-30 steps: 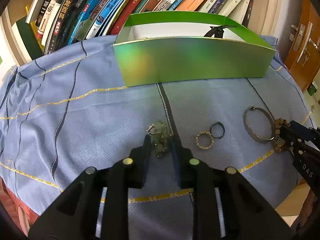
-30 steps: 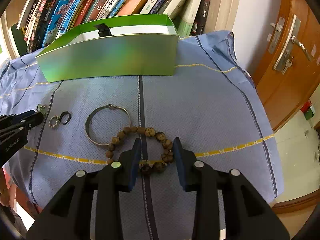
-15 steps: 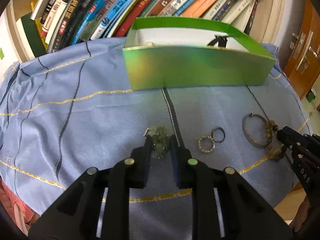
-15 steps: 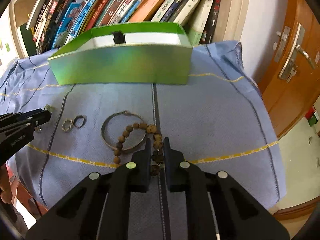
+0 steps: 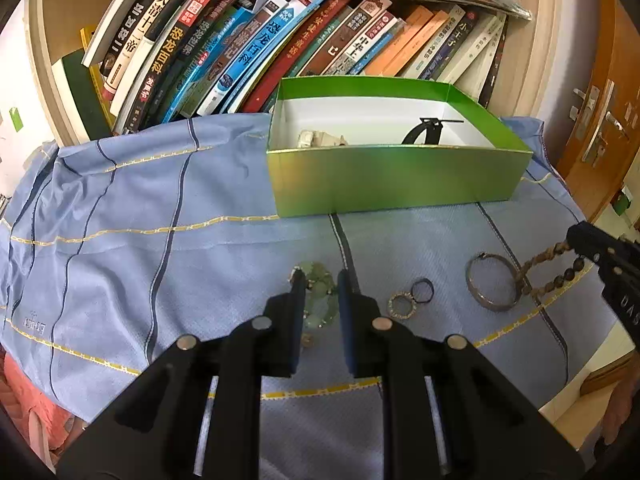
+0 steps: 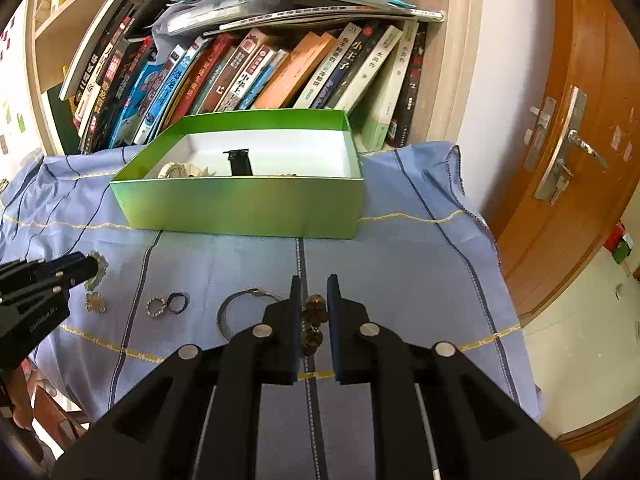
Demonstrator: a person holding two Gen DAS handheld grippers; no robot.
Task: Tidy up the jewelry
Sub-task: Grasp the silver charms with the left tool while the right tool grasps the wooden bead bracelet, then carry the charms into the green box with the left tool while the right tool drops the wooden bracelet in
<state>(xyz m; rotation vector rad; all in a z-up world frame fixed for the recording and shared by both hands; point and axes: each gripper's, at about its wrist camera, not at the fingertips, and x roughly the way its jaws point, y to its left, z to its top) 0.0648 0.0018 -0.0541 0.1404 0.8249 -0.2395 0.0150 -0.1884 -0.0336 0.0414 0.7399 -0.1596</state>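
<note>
Both grippers angled down, each clamped on a bracelet

My left gripper [image 5: 319,280] pinches the green bead bracelet [image 5: 318,300]; my right gripper [image 6: 311,280] pinches the brown bead bracelet [image 6: 313,320], both near the blue cloth's [image 5: 120,260] front edge.

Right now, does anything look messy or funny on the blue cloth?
Nothing is broken. Two small rings and a metal bangle lie loose outside the green box, and the books behind it all lean over.

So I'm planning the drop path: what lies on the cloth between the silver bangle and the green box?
Nothing: in the left wrist view, only bare blue cloth lies between the silver bangle and the green box.
</note>
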